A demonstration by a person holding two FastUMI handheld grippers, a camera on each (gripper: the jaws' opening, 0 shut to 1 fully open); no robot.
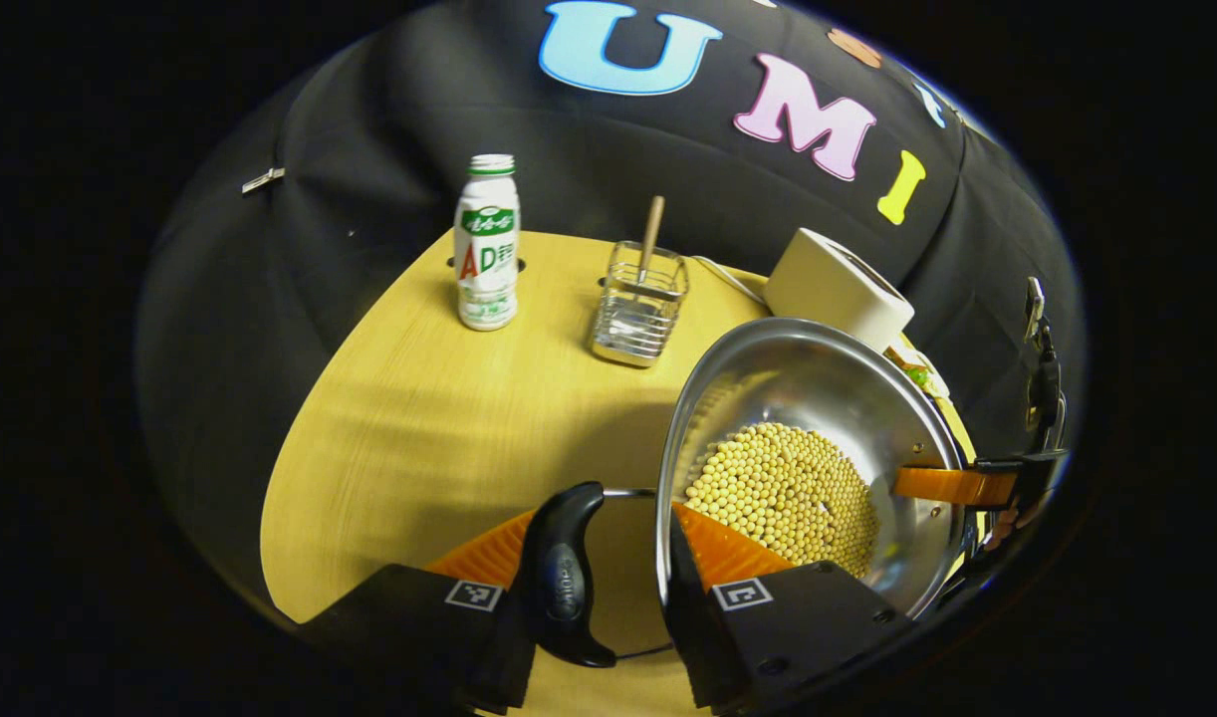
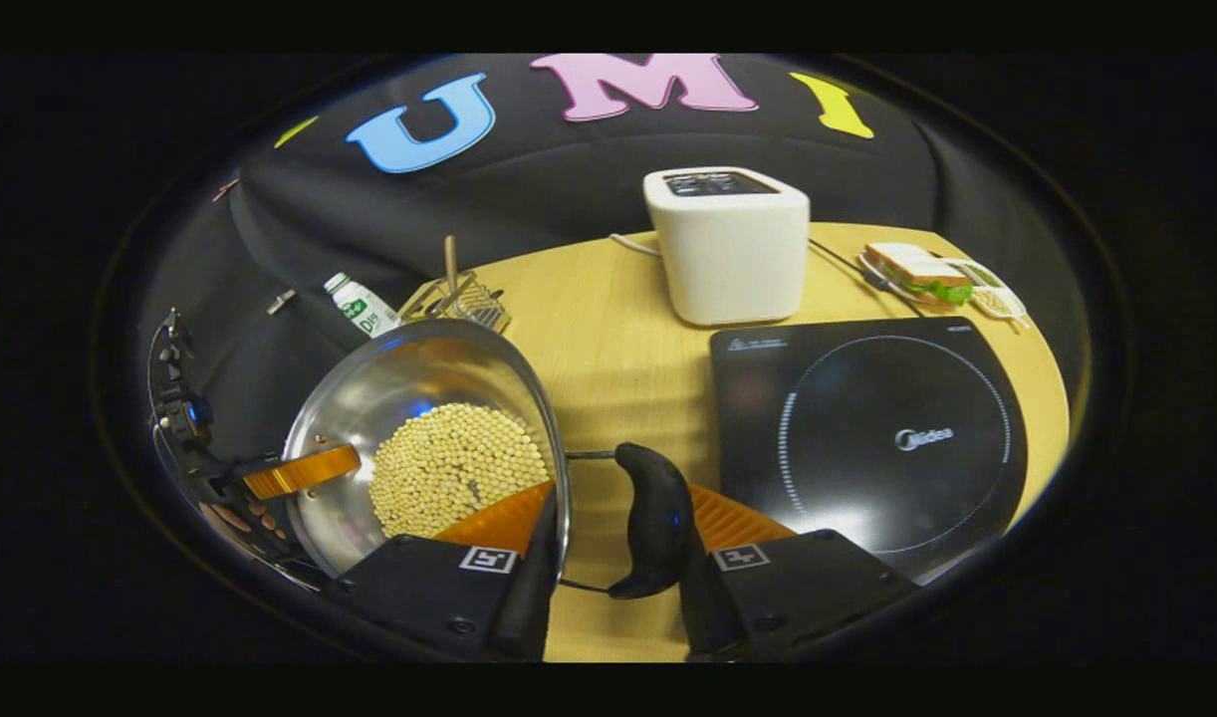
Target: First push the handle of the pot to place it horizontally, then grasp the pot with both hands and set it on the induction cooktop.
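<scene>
Both grippers are clamping the pot (image 1: 818, 438) by its rim, 1 on each side: in the left gripper view the left gripper (image 1: 618, 588) is pinching the pot wall, 1 finger inside above the soybeans (image 1: 783, 493) and 1 outside by the black handle (image 1: 566, 573); in the right gripper view the right gripper (image 2: 618, 568) is doing the same at the opposite handle (image 2: 653, 518). The pot appears to be riding above the table (image 1: 419, 428), to the left of the induction cooktop (image 2: 867, 438) and apart from it. The step in hand looks like the carry to the cooktop. Doing it well is meaning moving both hands together at 1 pace, keeping the rim level so the beans are not sliding out, steering past the white box-shaped appliance (image 2: 728, 244), and lowering the base onto the cooktop's marked ring before letting go.
</scene>
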